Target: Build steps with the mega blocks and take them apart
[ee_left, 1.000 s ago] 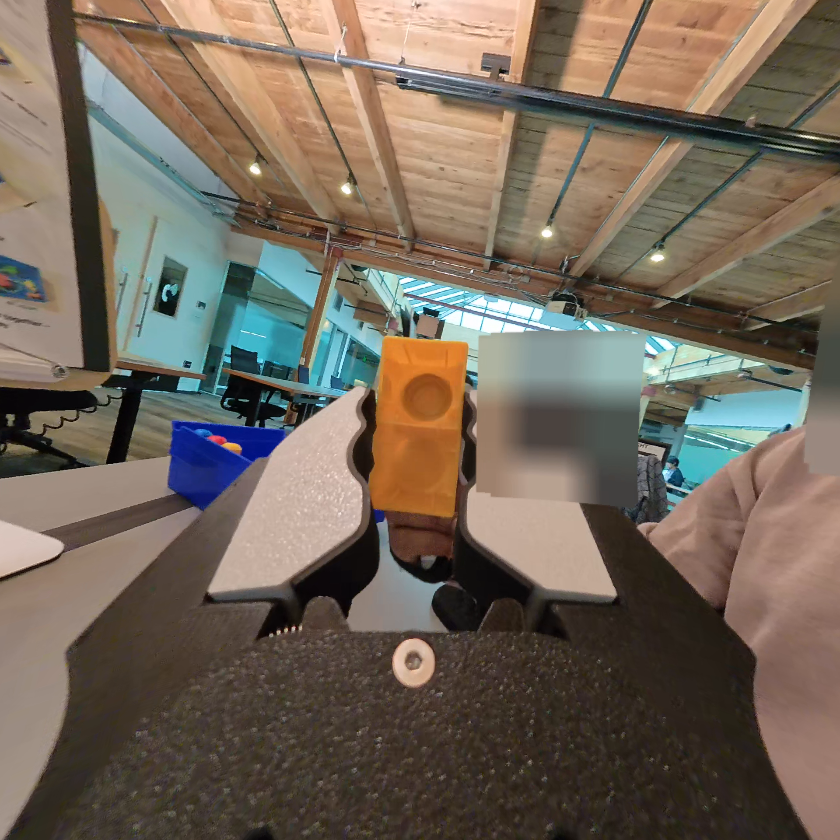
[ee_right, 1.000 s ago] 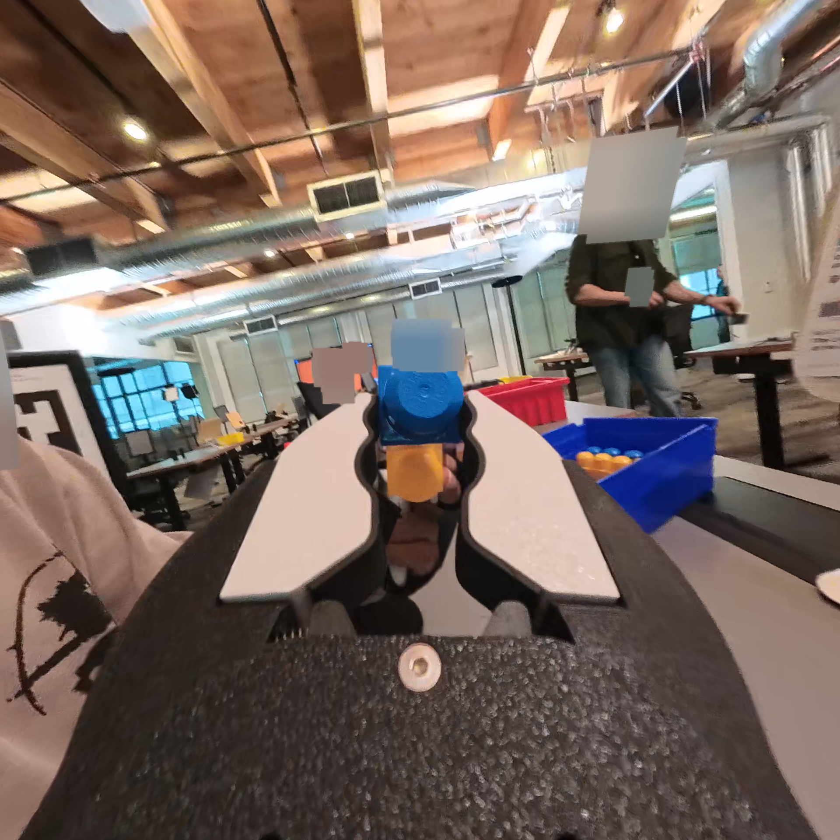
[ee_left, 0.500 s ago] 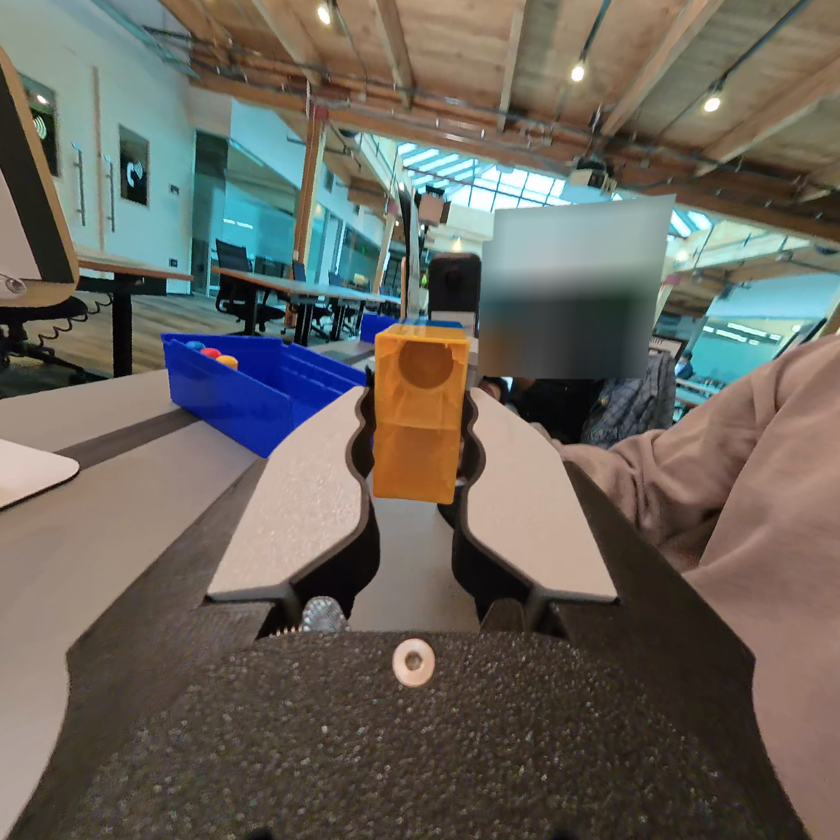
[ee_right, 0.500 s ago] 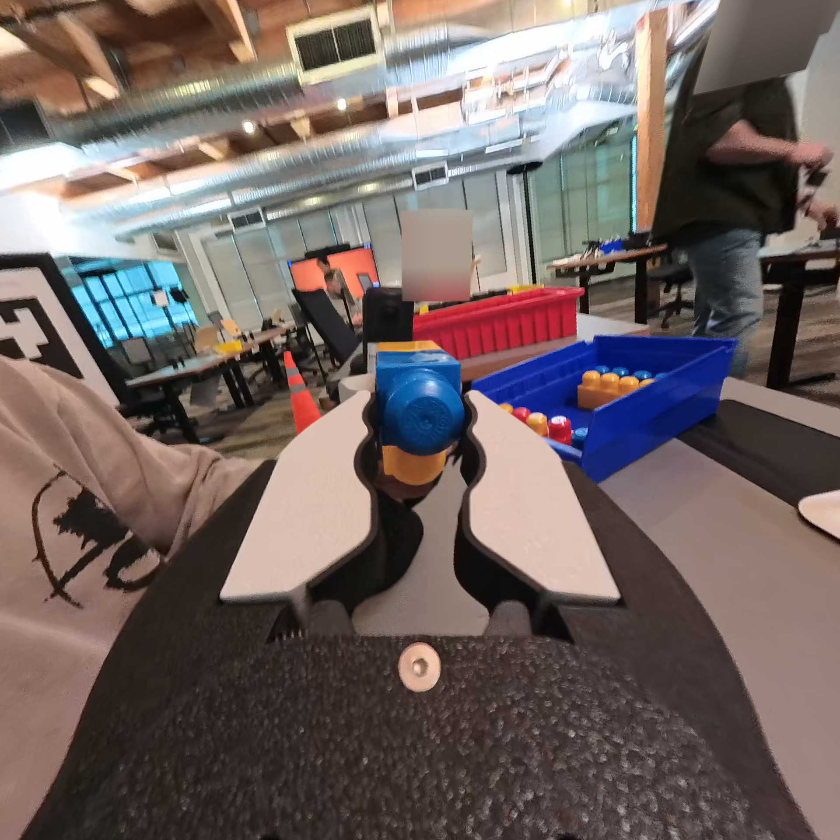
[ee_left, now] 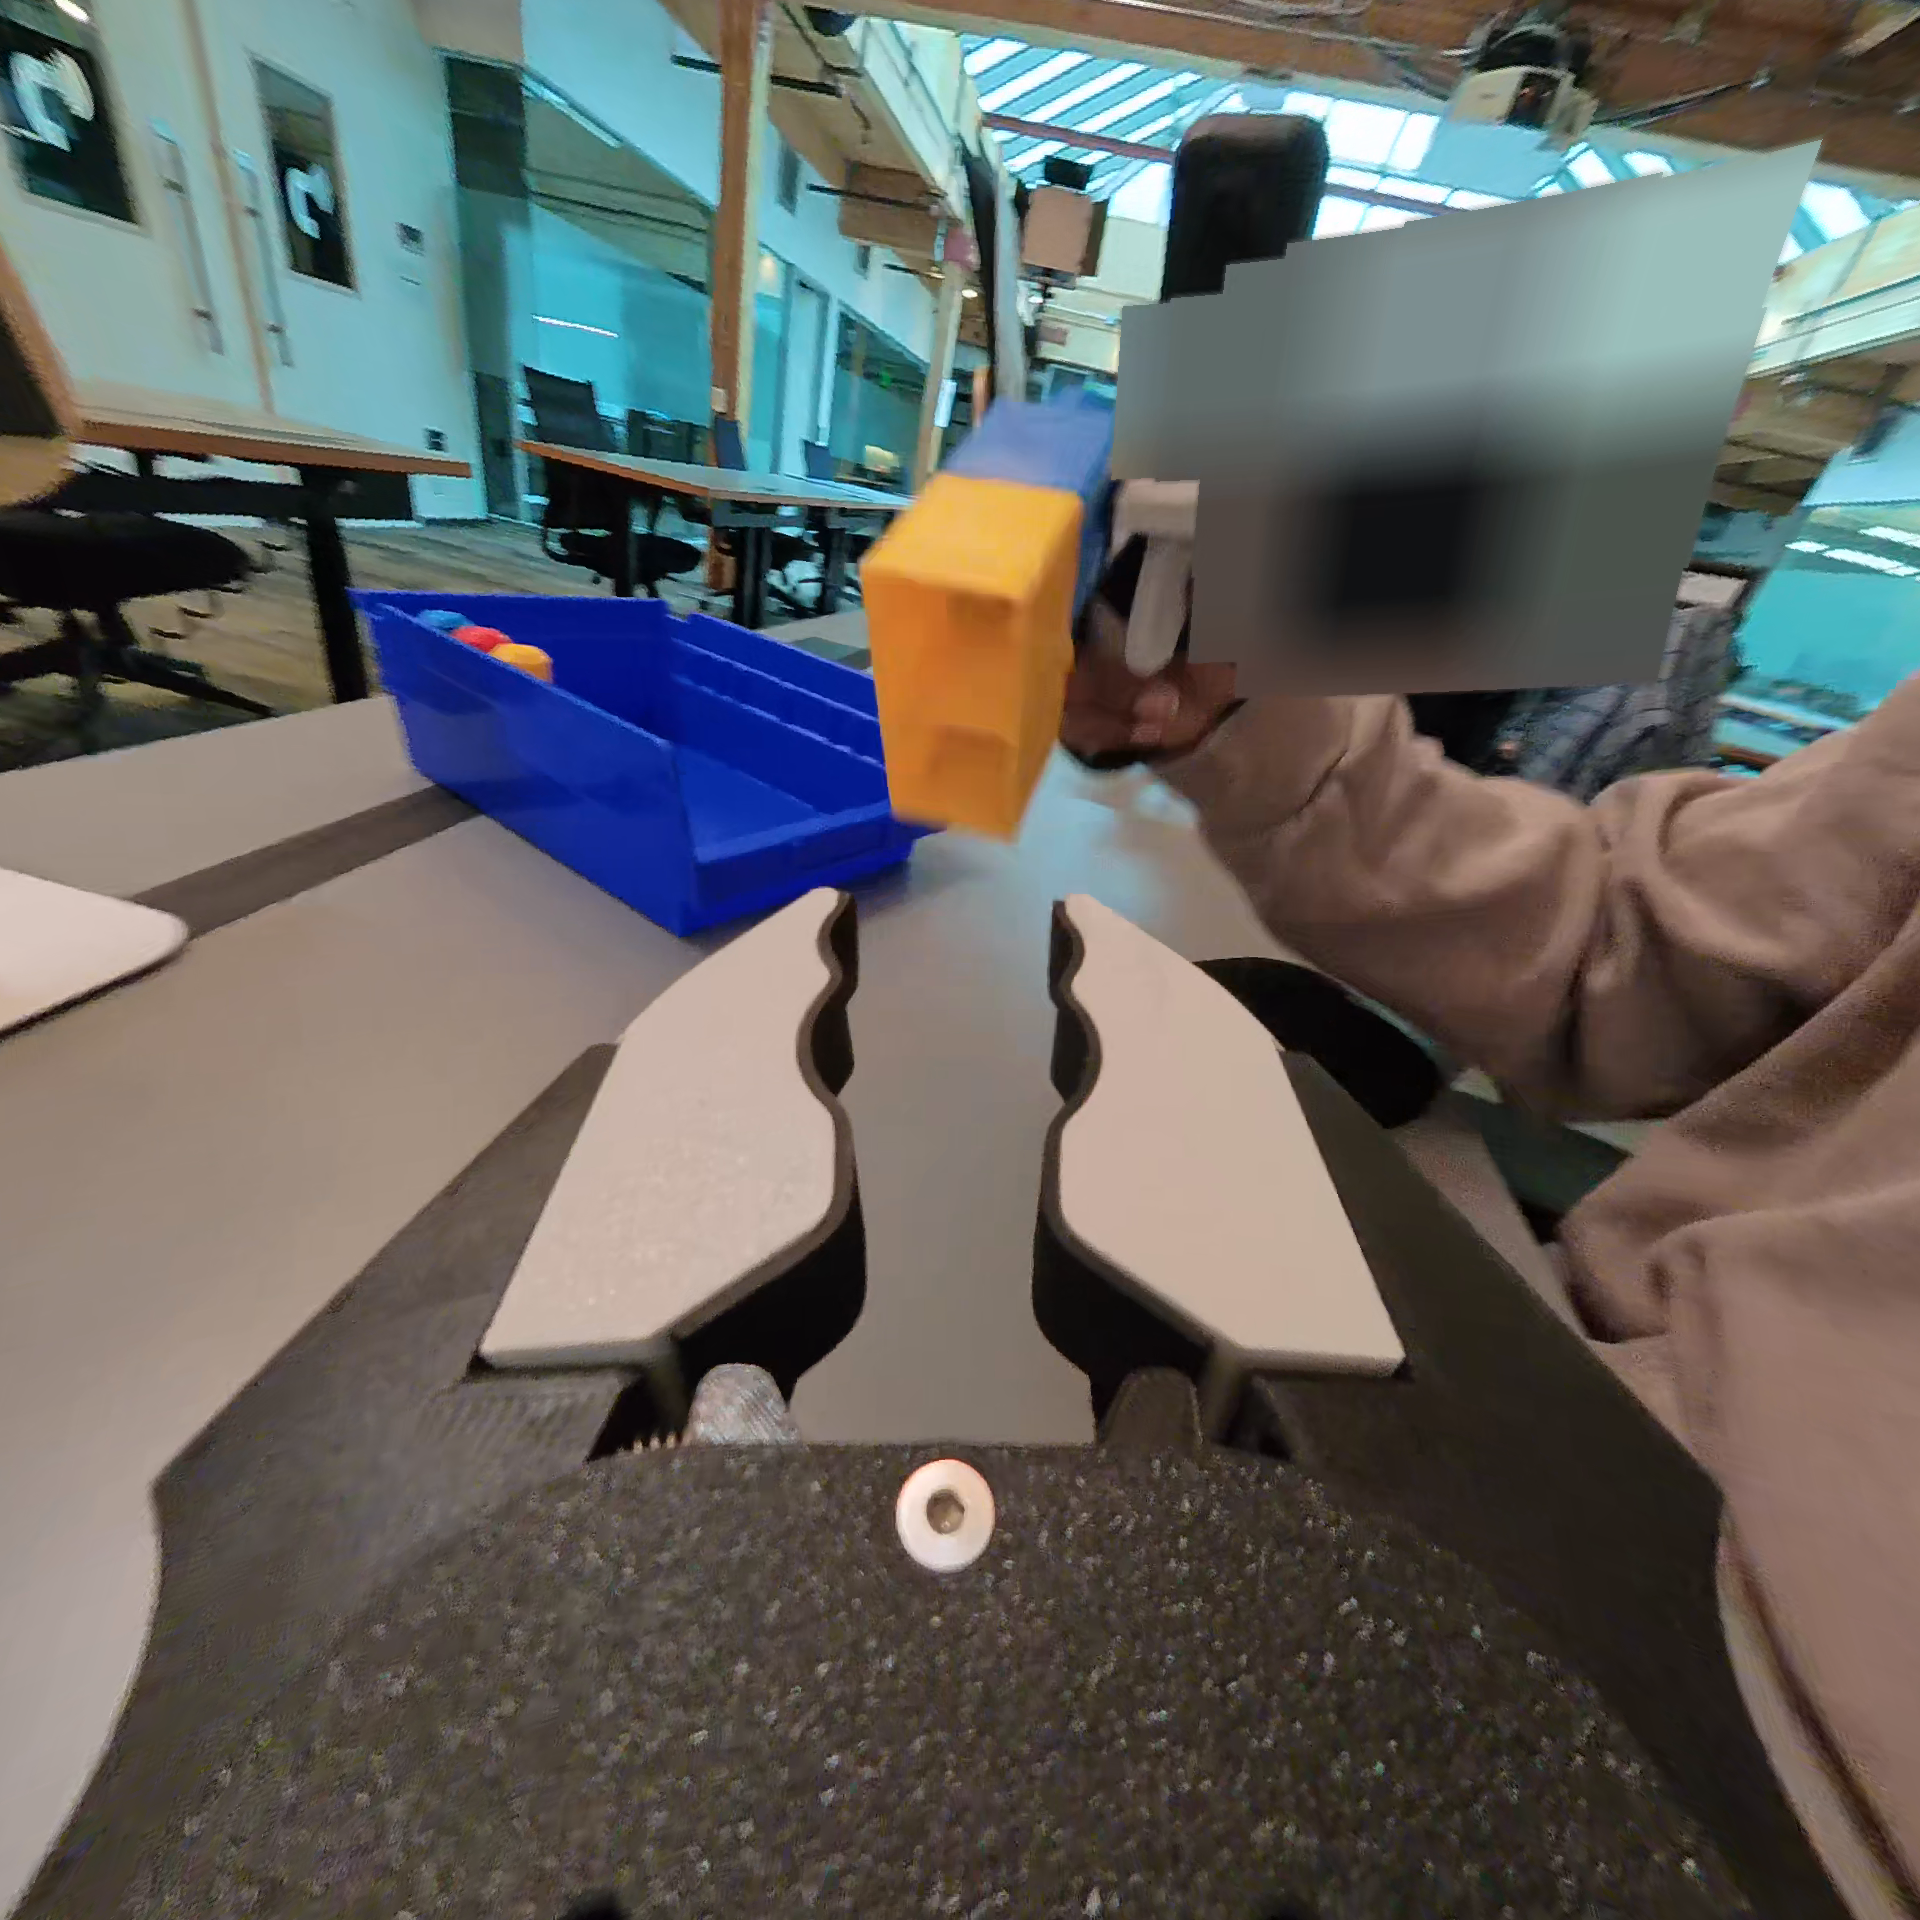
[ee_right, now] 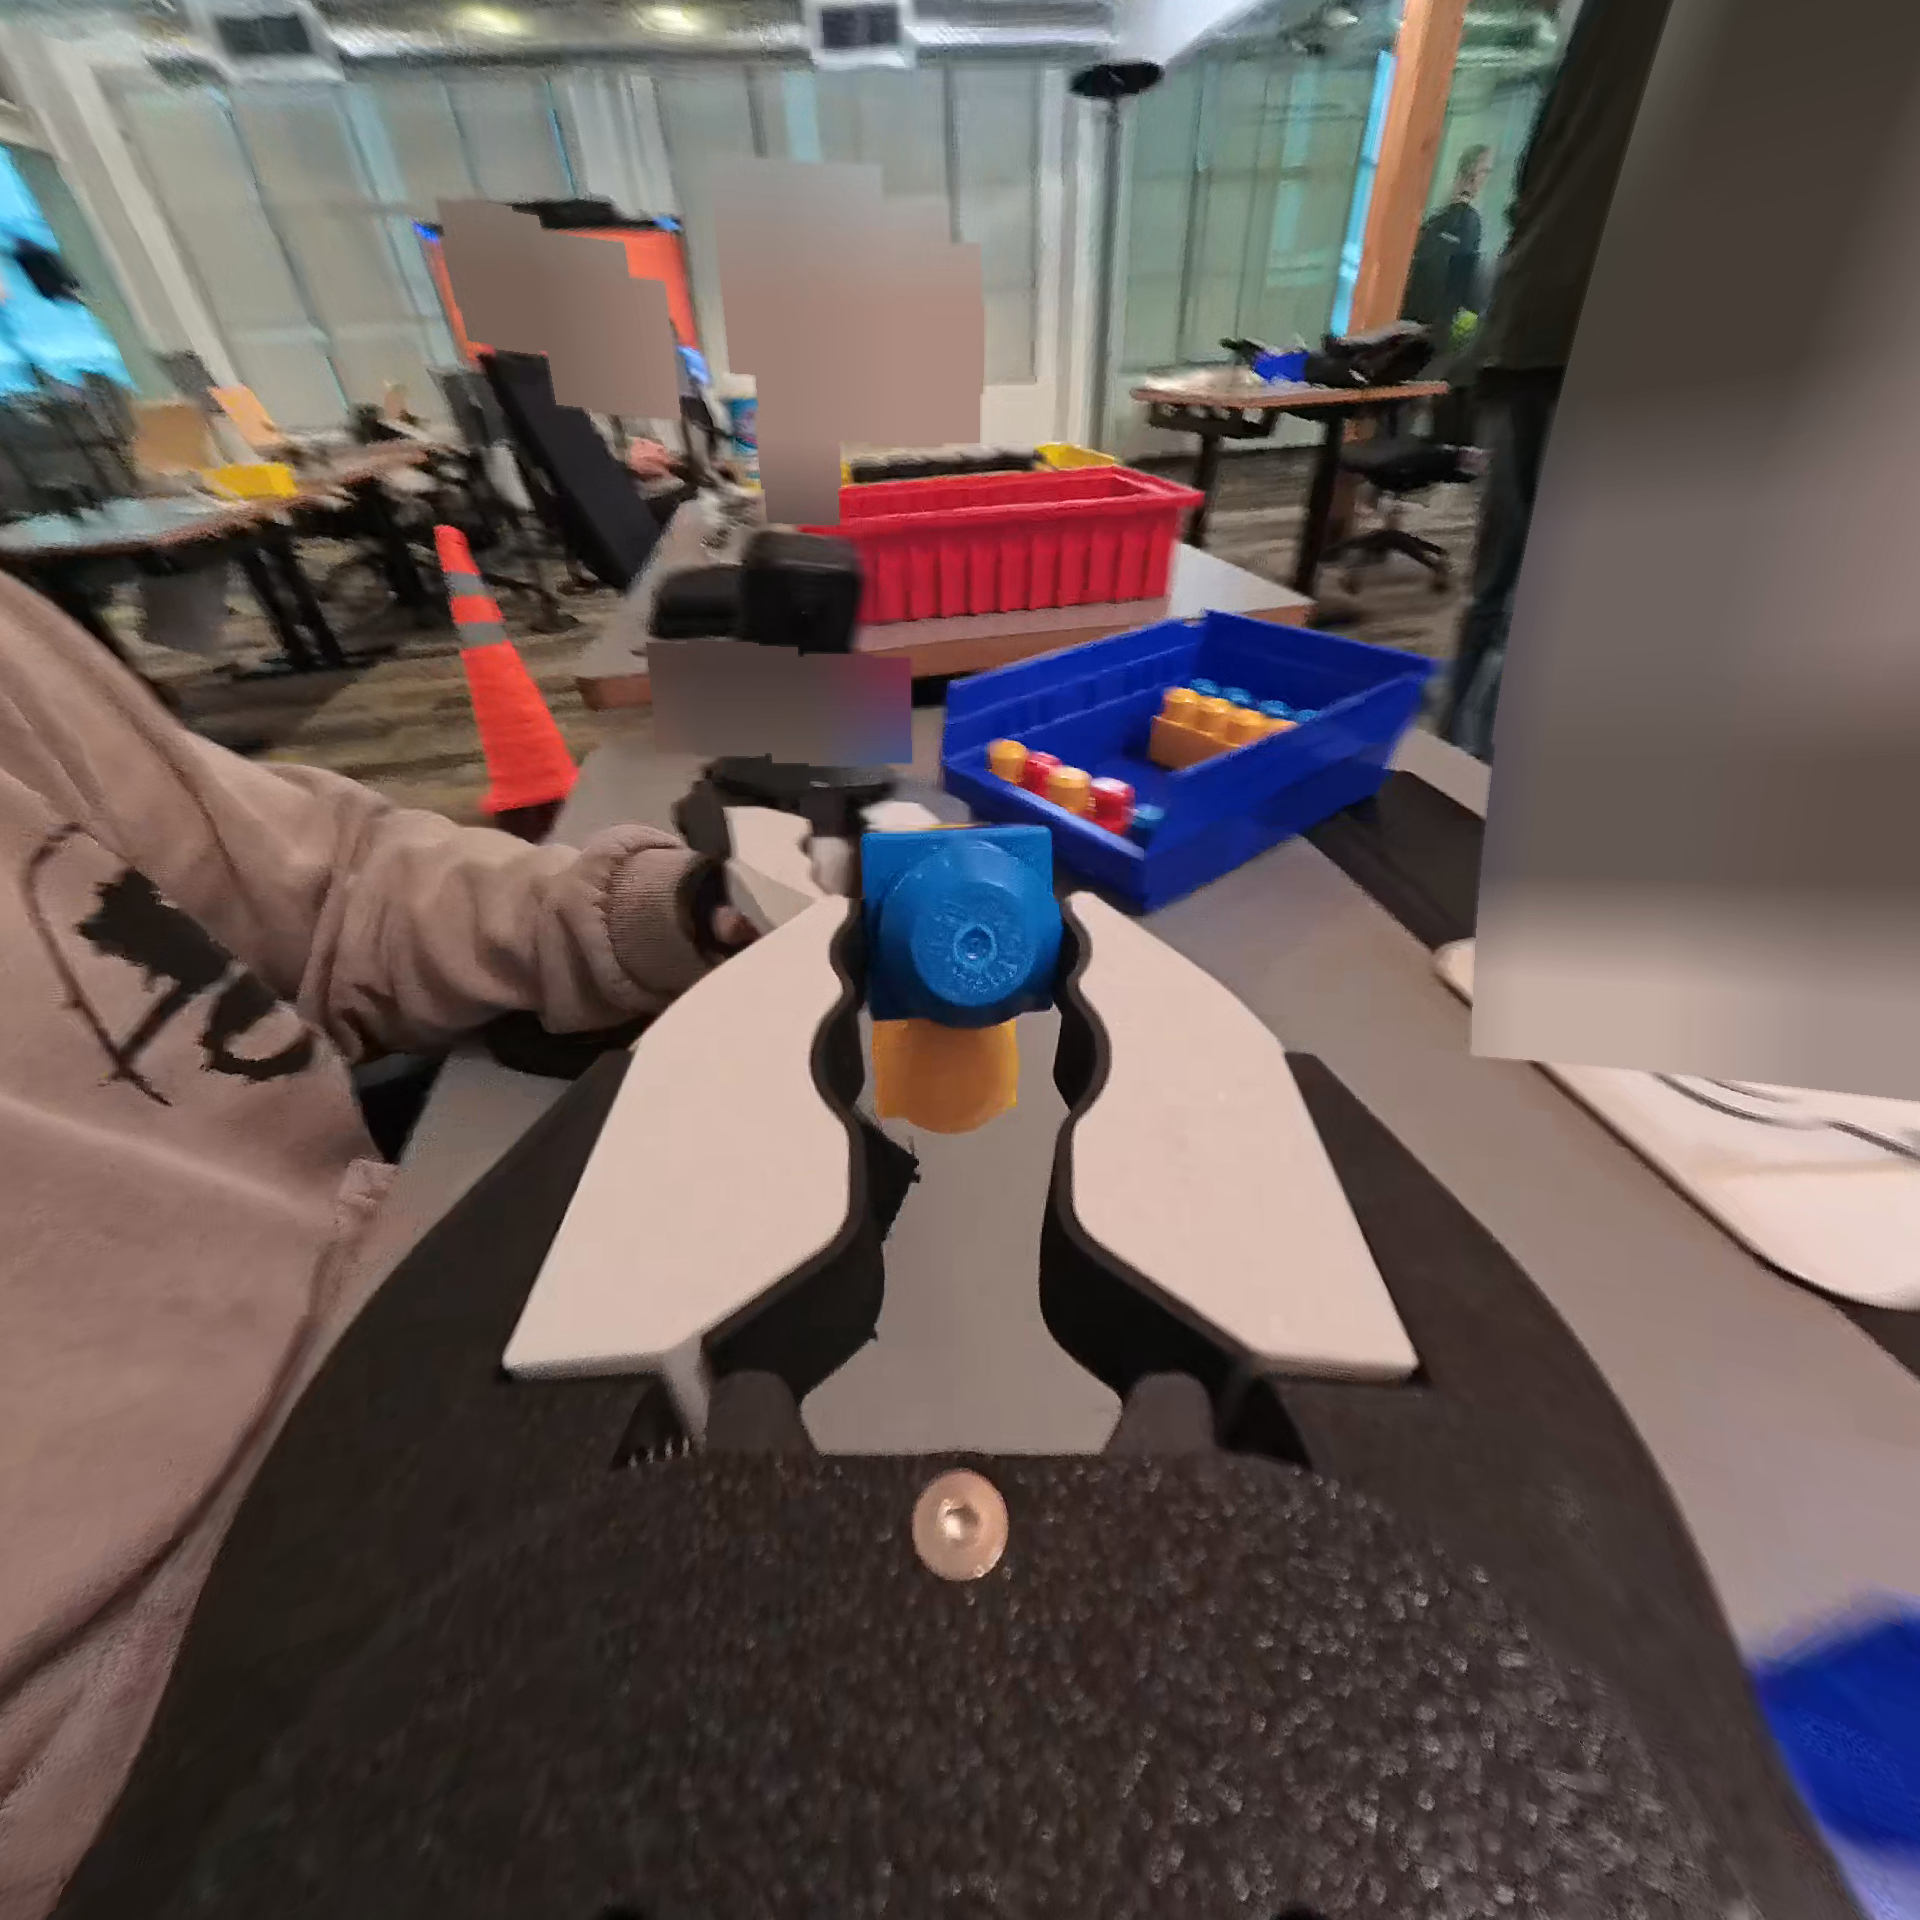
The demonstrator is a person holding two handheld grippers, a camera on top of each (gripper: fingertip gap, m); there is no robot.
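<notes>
The joined blue-and-orange plastic mega blocks [ee_right: 961, 971] are clamped between the fingertips of the right gripper [ee_right: 958, 961], held above the grey table [ee_left: 312, 1039]. The left gripper [ee_left: 945, 935] is parted and empty, below and apart from them.

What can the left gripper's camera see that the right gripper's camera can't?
Only the left wrist view shows the left hand-held gripper open and empty, and the hollow underside of the orange block.

Only the right wrist view shows the red bin, the orange traffic cone, and the round stud of the blue block clamped in the right hand-held gripper.

Both show the joined orange and blue blocks, the blue bin of blocks, and the grey table.
</notes>
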